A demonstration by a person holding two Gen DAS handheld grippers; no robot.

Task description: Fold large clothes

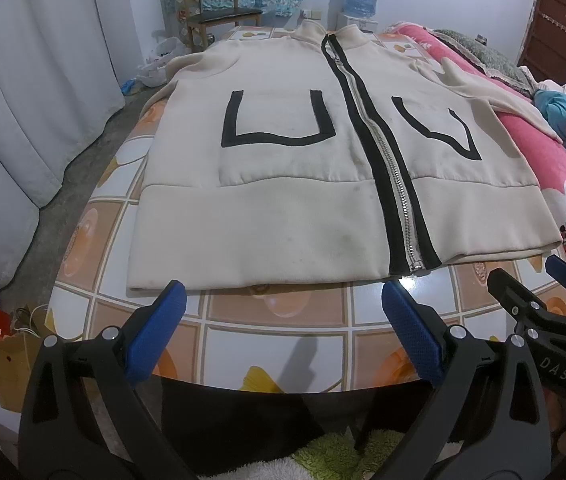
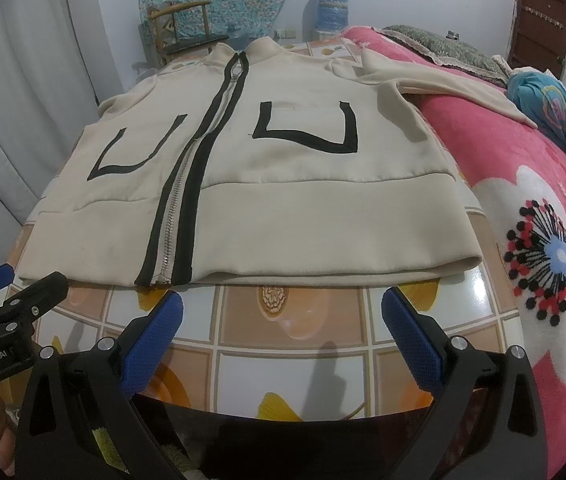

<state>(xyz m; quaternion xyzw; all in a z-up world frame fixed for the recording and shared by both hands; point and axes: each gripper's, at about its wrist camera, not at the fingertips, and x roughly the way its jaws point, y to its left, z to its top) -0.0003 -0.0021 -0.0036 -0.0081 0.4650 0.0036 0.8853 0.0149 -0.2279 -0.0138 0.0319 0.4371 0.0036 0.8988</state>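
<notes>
Lying flat ahead of both open claws, untouched: jacket (image 1: 283, 184)

Cream fabric zip jacket (image 1: 291, 216): black band along a silver zipper (image 1: 397, 196), 2 black U-shaped pocket outlines.
Glossy tiled tabletop (image 1: 283, 344): orange and white squares, yellow motifs.
Pink bedspread (image 2: 523, 208): white flower, black-red-blue burst.
Left gripper (image 1: 283, 312) and right gripper (image 2: 283, 320): black frames, blue textured pads.
White curtain (image 1: 23, 100).
</notes>
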